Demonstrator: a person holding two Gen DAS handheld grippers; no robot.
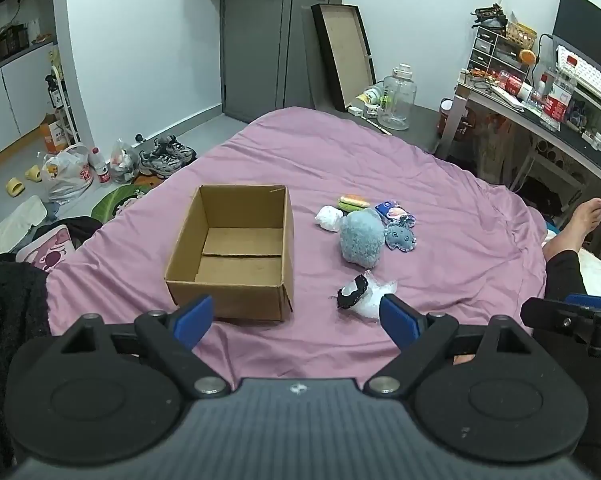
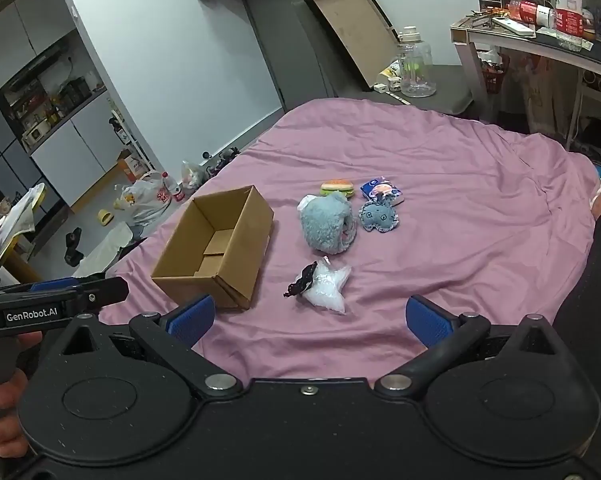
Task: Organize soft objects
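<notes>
An open, empty cardboard box (image 1: 236, 248) (image 2: 216, 248) sits on the pink bedsheet (image 1: 440, 184) (image 2: 460, 200). To its right lie soft toys: a fluffy light-blue plush (image 1: 360, 240) (image 2: 326, 224), a small blue octopus (image 1: 399, 236) (image 2: 377, 216), a burger toy (image 1: 353, 202) (image 2: 337, 188), a white ball (image 1: 329, 218), a blue packet (image 1: 392, 211) (image 2: 381, 191), and a black-and-white item in clear plastic (image 1: 360, 294) (image 2: 320, 286). My left gripper (image 1: 296, 320) is open and empty, near the box's front. My right gripper (image 2: 312, 320) is open and empty, just before the plastic-wrapped item.
The bed edge drops to a cluttered floor at left with bags (image 1: 66, 172), shoes (image 1: 164, 156) and slippers. A desk (image 1: 560, 120) stands at right. A large clear jug (image 1: 396, 98) stands beyond the bed. A person's leg (image 1: 572, 232) rests at right.
</notes>
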